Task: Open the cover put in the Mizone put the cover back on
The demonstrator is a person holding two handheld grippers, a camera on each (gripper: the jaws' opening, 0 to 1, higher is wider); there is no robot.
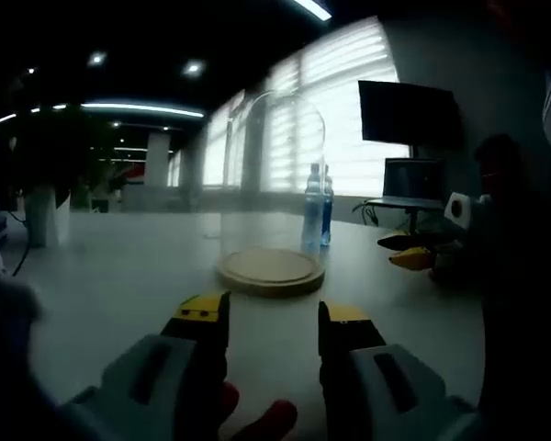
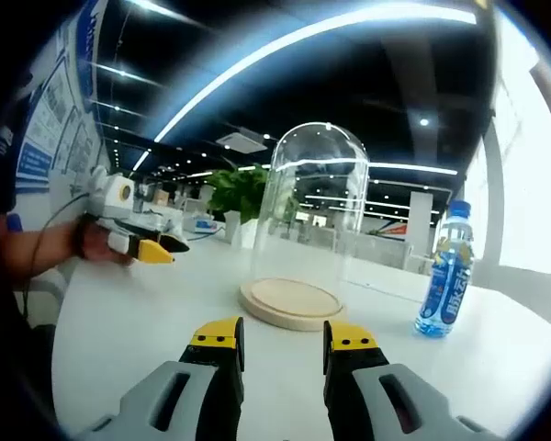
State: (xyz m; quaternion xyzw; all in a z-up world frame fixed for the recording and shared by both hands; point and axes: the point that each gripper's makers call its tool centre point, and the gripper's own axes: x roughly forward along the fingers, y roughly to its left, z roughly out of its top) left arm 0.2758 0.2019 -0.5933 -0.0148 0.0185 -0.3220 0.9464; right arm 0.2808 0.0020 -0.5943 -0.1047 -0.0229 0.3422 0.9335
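Glass cover (image 2: pixel 314 216) seated on wooden base (image 2: pixel 292 302), Mizone bottle (image 2: pixel 446 271) just beside it on bench (image 2: pixel 147 322). Both hand-held grippers (image 2: pixel 280 336) (image 1: pixel 271 313) apart, empty. Best: lift cover straight up.

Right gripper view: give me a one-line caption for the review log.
Open right gripper faces a glass dome on its wooden base, Mizone bottle standing apart beside it, left gripper across the table.
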